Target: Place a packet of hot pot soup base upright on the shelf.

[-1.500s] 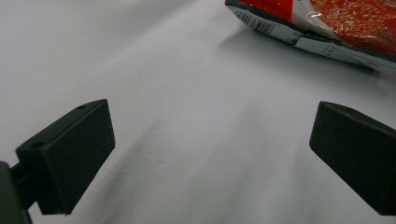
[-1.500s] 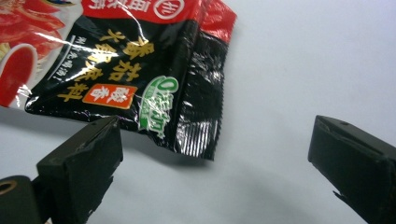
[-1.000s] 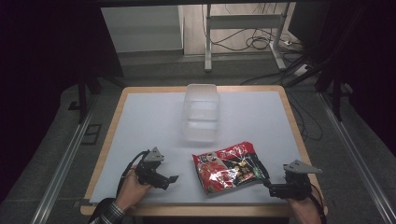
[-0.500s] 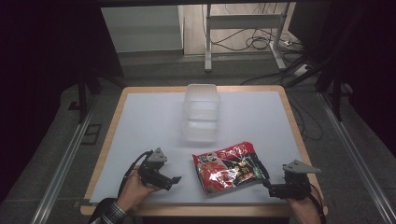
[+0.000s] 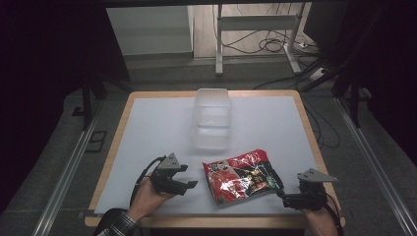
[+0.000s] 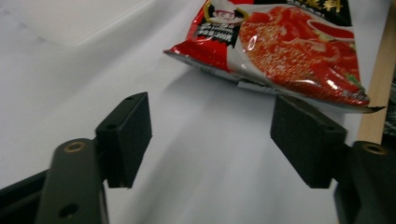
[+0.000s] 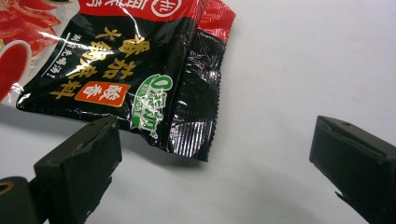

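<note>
Two grippers sit at the near edge of the table (image 5: 147, 118), one on each side of the red-and-black sauce packet (image 5: 242, 175) that lies flat on the white surface between them. My left gripper (image 5: 189, 184) has just been closing its jaws partway; they stand apart with nothing between them, and in the left gripper view the packet's (image 6: 289, 51) red end lies just ahead of the pads. My right gripper (image 5: 281, 195) stands wide open and holds nothing; in the right gripper view the crimped black seal of the packet (image 7: 198, 102) lies just in front of its jaws. I judge the packet light, soft and pliable, with a glossy film that could slide under the pads, and contents that could shift or burst if squeezed at the belly. The flat crimped seam at either end looks like the safest place to pinch. Farther off, near the middle of the table, a clear plastic container (image 5: 212, 118) stands open and well apart from the packet.
</note>
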